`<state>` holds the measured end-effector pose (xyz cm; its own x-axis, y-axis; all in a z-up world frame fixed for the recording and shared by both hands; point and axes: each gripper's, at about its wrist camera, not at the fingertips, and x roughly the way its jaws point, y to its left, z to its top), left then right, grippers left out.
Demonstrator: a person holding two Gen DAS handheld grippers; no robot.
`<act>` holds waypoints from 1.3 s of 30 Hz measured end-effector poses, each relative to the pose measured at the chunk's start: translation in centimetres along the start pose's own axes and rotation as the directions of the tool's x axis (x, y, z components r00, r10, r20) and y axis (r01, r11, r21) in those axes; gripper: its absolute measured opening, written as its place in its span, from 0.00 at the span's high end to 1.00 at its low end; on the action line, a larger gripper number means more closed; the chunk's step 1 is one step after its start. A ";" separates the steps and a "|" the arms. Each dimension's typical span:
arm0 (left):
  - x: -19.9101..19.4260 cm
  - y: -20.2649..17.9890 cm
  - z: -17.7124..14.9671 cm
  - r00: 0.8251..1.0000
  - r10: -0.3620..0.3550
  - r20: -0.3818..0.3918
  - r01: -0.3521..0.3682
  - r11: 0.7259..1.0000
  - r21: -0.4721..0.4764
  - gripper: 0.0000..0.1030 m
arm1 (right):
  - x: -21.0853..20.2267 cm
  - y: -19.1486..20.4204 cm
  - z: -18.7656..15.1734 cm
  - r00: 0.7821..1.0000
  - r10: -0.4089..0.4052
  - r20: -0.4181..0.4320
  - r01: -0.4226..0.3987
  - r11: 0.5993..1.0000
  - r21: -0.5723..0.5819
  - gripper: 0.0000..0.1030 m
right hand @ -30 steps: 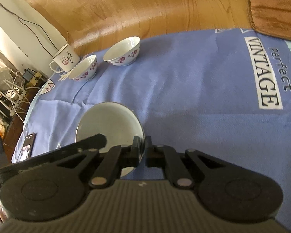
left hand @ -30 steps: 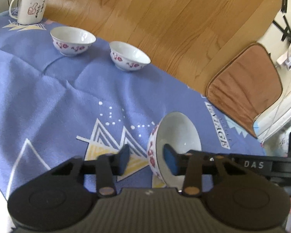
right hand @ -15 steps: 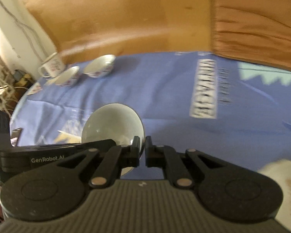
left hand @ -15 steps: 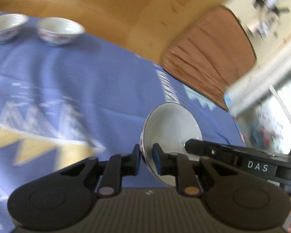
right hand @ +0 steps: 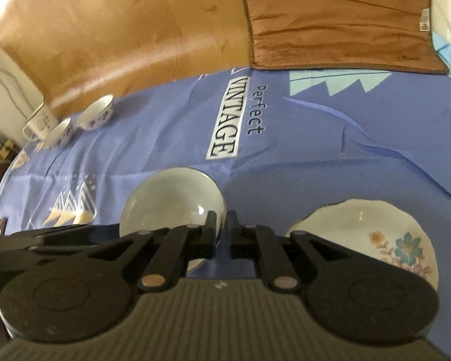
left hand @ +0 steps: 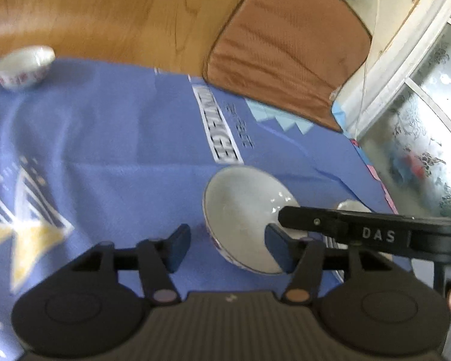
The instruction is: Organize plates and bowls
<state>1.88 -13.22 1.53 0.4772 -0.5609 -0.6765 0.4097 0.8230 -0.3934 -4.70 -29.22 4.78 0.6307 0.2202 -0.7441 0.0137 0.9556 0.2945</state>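
Note:
A white bowl (left hand: 243, 207) with a red pattern outside hangs tilted over the blue cloth. My right gripper (right hand: 222, 231) is shut on the bowl's (right hand: 171, 198) right rim; its black finger (left hand: 315, 222) reaches in from the right in the left wrist view. My left gripper (left hand: 228, 249) straddles the bowl's near left rim and its jaws are opening, with neither pad pressing on the rim. A flowered plate (right hand: 375, 237) lies on the cloth just right of the bowl. Two more patterned bowls (right hand: 97, 115) (right hand: 58, 134) stand at the far left.
A white mug (right hand: 39, 121) stands beside the far bowls. The blue tablecloth (right hand: 285, 156) covers the table, with a brown cushion (right hand: 330, 27) beyond its far edge and wooden floor (right hand: 120, 36) behind. A window wall (left hand: 421, 105) lies to the right.
Both grippers carried the bowl to the right, bringing the flowered plate into view. The left gripper closed on the bowl's rim half a second ago and has now spread its jaws.

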 end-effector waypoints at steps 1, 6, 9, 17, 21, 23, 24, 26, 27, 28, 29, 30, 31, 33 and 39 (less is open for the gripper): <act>-0.6 0.1 0.1 1.000 0.010 0.016 -0.010 1.000 0.012 0.45 | -0.1 0.2 0.1 1.000 -0.002 0.016 0.002 1.000 -0.001 0.87; -4.3 1.9 0.2 0.989 0.067 0.130 -0.070 0.997 0.022 0.43 | -2.0 1.4 0.4 0.987 -0.050 0.152 0.060 0.996 -0.065 0.67; -6.6 4.4 0.0 0.967 0.138 0.213 -0.137 0.990 -0.019 0.43 | -3.4 2.5 0.6 0.966 -0.062 0.249 0.091 0.990 -0.109 0.67; -8.9 11.2 -0.4 0.865 0.398 0.306 -0.386 0.917 -0.101 0.43 | -2.4 7.9 0.8 0.961 0.081 0.266 -0.018 0.973 -0.230 0.67; -9.3 14.6 -1.0 0.841 0.456 0.292 -0.428 0.890 -0.157 0.43 | 0.3 11.2 0.0 0.970 0.146 0.196 -0.088 0.957 -0.278 0.67; -9.5 16.2 -1.6 0.833 0.477 0.279 -0.441 0.878 -0.184 0.43 | 1.9 12.4 -0.5 0.973 0.173 0.154 -0.126 0.953 -0.274 0.67; -9.5 16.8 -1.8 0.830 0.486 0.272 -0.446 0.873 -0.198 0.43 | 2.5 13.1 -0.7 0.973 0.181 0.141 -0.138 0.953 -0.270 0.67; -9.6 17.9 -2.4 0.829 0.493 0.264 -0.446 0.868 -0.220 0.43 | 3.6 14.2 -1.4 0.973 0.195 0.121 -0.157 0.950 -0.268 0.67; -9.8 18.1 -2.6 0.829 0.485 0.278 -0.435 0.872 -0.224 0.43 | 4.3 14.6 -1.7 0.974 0.197 0.113 -0.161 0.950 -0.267 0.67; -9.8 18.0 -2.6 0.829 0.480 0.285 -0.430 0.875 -0.223 0.43 | 4.8 15.0 -2.0 0.975 0.198 0.106 -0.164 0.951 -0.263 0.67; -9.8 17.8 -2.7 0.827 0.483 0.289 -0.434 0.874 -0.218 0.43 | 5.6 15.2 -2.1 0.975 0.200 0.097 -0.170 0.952 -0.254 0.67; -9.7 17.7 -2.8 0.825 0.485 0.289 -0.438 0.873 -0.213 0.43 | 6.1 15.4 -2.3 0.975 0.201 0.091 -0.174 0.954 -0.245 0.67; -9.6 17.5 -2.8 0.824 0.485 0.292 -0.439 0.874 -0.209 0.43 | 6.5 15.5 -2.5 0.976 0.201 0.089 -0.176 0.956 -0.234 0.67; -9.7 17.5 -2.9 0.823 0.481 0.303 -0.436 0.876 -0.208 0.43 | 7.3 15.8 -2.7 0.975 0.200 0.094 -0.176 0.960 -0.216 0.67; -10.0 17.9 -3.1 0.827 0.469 0.309 -0.416 0.881 -0.223 0.43 | 8.6 15.7 -3.5 0.976 0.180 0.125 -0.155 0.971 -0.183 0.67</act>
<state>2.06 7.39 -0.66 0.8274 -0.1057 -0.5515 -0.0107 0.9790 -0.2037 -1.75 -11.64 0.94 0.7147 0.3621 -0.5984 -0.2262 0.9293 0.2920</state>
